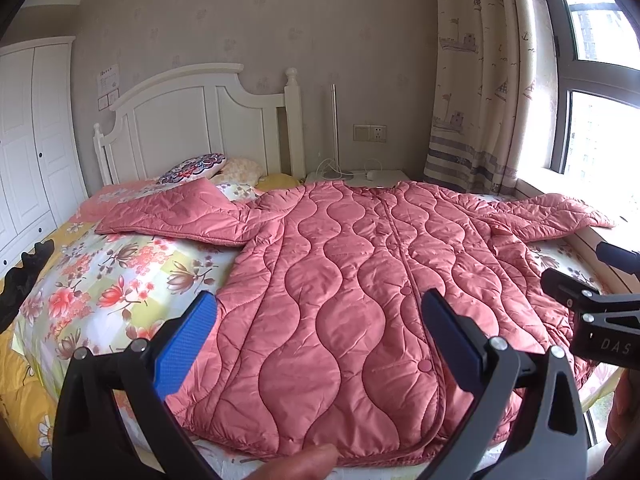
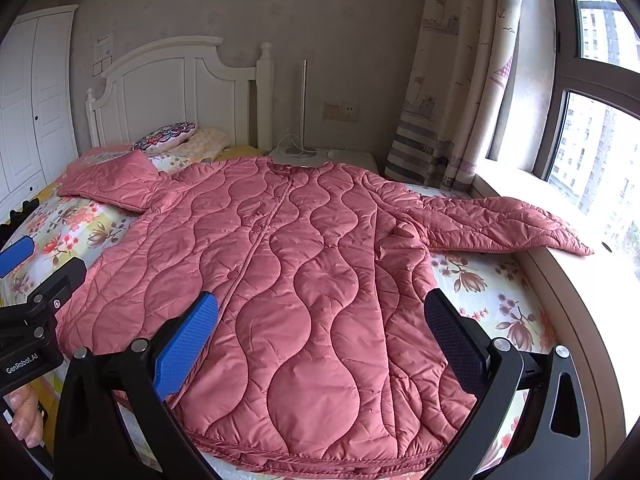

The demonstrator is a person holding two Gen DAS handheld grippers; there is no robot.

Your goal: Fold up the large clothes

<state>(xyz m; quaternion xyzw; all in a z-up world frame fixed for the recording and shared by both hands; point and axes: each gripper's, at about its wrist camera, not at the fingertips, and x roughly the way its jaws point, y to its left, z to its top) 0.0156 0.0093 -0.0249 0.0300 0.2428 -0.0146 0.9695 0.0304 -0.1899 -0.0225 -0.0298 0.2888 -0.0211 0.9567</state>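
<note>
A large pink quilted coat (image 1: 352, 280) lies flat, front up, on the floral bed (image 1: 120, 276), hem toward me, collar toward the nightstand. It fills the right wrist view (image 2: 304, 280) too. One sleeve (image 1: 176, 216) stretches left over the bedding; the other sleeve (image 2: 504, 220) reaches right onto the window sill. My left gripper (image 1: 320, 332) is open and empty, hovering above the hem. My right gripper (image 2: 324, 332) is open and empty, also above the hem, further right. The right gripper's body (image 1: 592, 312) shows at the left view's right edge.
A white headboard (image 1: 192, 120) and pillows (image 1: 196, 168) stand at the far left. A nightstand (image 1: 360, 178) with a lamp sits behind the collar. Curtain (image 1: 480, 100) and window (image 1: 600, 80) are on the right. A white wardrobe (image 1: 28, 140) is far left. A dark item (image 1: 24, 280) lies at the bed's left edge.
</note>
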